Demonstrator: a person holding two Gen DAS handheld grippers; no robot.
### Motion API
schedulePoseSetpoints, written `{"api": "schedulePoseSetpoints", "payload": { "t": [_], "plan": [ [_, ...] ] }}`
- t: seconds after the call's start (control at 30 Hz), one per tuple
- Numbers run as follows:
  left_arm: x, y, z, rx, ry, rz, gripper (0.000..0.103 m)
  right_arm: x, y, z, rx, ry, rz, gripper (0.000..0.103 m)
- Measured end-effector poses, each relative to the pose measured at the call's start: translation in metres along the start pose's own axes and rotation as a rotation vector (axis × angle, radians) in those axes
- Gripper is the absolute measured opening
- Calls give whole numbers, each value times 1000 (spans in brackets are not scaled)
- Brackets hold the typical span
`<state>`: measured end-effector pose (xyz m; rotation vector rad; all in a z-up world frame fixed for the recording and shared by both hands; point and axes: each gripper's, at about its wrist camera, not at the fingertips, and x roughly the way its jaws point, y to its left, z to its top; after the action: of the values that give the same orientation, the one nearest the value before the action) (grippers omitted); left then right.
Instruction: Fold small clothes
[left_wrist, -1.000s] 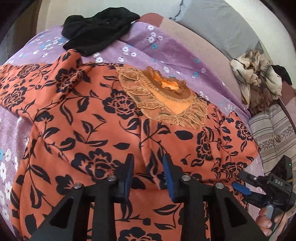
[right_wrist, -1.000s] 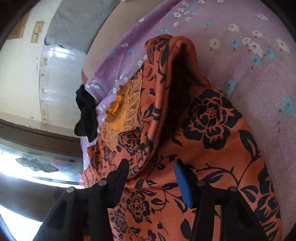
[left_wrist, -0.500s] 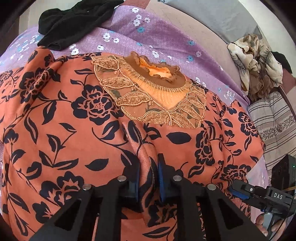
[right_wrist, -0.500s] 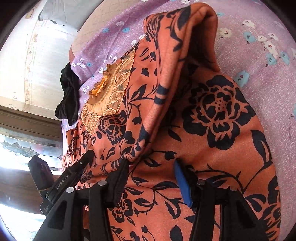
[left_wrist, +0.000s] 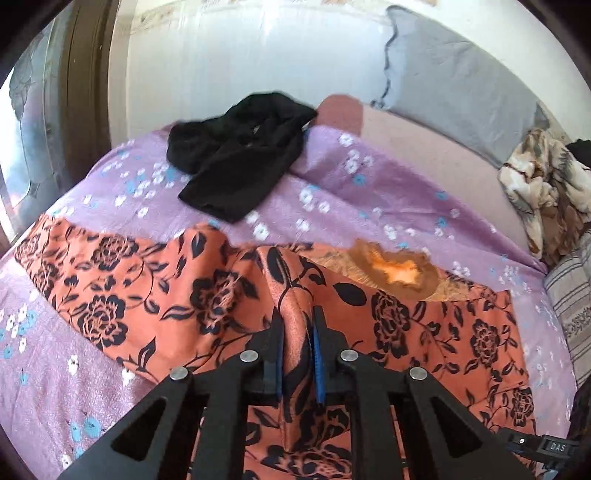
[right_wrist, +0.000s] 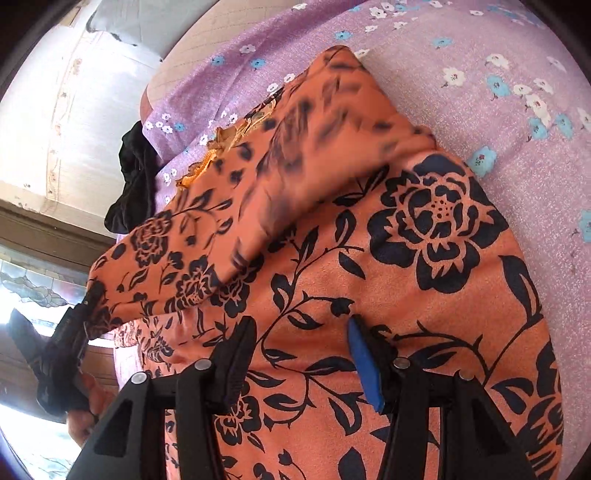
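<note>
An orange garment with a black flower print (left_wrist: 155, 295) lies on the purple flowered bedsheet (left_wrist: 369, 192). Its embroidered gold neckline (left_wrist: 399, 269) shows at the far edge. My left gripper (left_wrist: 297, 332) is shut on a pinched fold of the orange garment and holds that fold raised. In the right wrist view the same garment (right_wrist: 424, 240) fills the frame, with a raised fold blurred at the upper left. My right gripper (right_wrist: 301, 350) is open just above the fabric and holds nothing. The left gripper (right_wrist: 62, 350) also shows at the left edge there.
A black garment (left_wrist: 236, 155) lies crumpled on the sheet beyond the orange one. A grey pillow (left_wrist: 461, 88) leans on the wall. A beige patterned cloth pile (left_wrist: 543, 192) and a striped cushion (left_wrist: 569, 295) sit at the right. A window frame stands at the left.
My left gripper closed on a fold of the orange garment and lifted it up and back. The neckline is now partly covered. My right gripper stayed open over the fabric.
</note>
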<state>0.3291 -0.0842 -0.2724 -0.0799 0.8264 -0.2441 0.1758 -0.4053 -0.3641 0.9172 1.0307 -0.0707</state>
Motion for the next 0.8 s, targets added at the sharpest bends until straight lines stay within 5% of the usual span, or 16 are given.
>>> {"api": "schedulePoseSetpoints", "payload": {
  "t": [0.1,0.17,0.33,0.63,0.8],
  "plan": [
    [29,19,-7,-78,147,20,20,0,5,0,-30,-1,-20,56],
    [33,29,-4,-109,190,-3,35,0,7,0,-44,2,-19,60],
    [-3,90,13,-264,33,104,69,1,5,2,-42,4,-7,60],
    [-31,259,-21,-857,-71,309,69,2,9,-4,-88,-15,-27,61],
    [-14,298,-25,-924,-70,209,69,3,17,-8,-126,-36,-62,66]
  ]
}}
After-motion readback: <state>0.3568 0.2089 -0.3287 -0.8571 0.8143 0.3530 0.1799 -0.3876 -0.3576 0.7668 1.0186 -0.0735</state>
